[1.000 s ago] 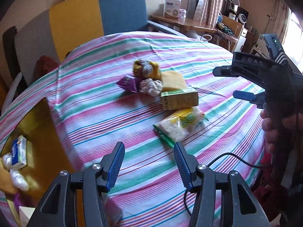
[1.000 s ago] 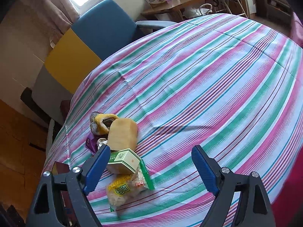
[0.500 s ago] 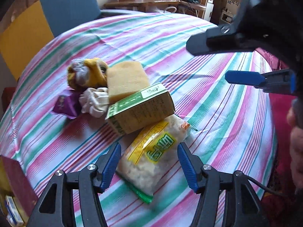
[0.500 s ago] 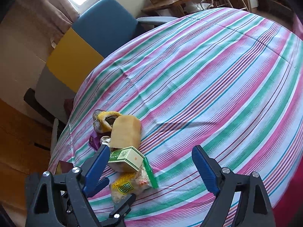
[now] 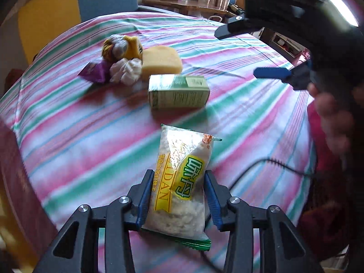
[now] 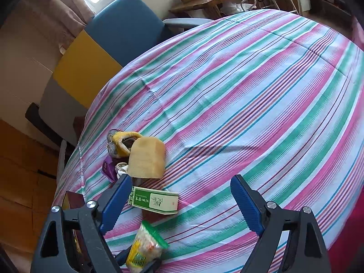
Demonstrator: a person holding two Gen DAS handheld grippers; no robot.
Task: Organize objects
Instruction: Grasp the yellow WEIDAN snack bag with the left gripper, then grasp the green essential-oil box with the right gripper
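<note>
A clear snack bag [image 5: 182,182] with a yellow label lies lengthwise between the fingers of my left gripper [image 5: 178,173]. The jaws are closing and both blue pads touch the bag's sides. In the right wrist view the same snack bag [image 6: 145,248] sits tilted up off the striped cloth [image 6: 250,91]. A green and white box [image 5: 178,94] lies beyond it, then a yellow sponge [image 5: 161,62], a yellow and grey knitted item [image 5: 120,46], a white scrunchie [image 5: 126,70] and a purple packet [image 5: 93,72]. My right gripper [image 6: 182,179] hangs open above the box [image 6: 154,201], holding nothing.
The round table's left edge drops off just beyond the pile. A dark red box [image 6: 72,200] stands below that edge. A blue chair [image 6: 127,27] and a yellow chair [image 6: 84,68] stand behind the table. A black cable [image 5: 261,166] trails over the near right cloth.
My left gripper came forward and down over the snack bag, opened wider, then closed onto its sides. The right gripper stayed where it was, still open.
</note>
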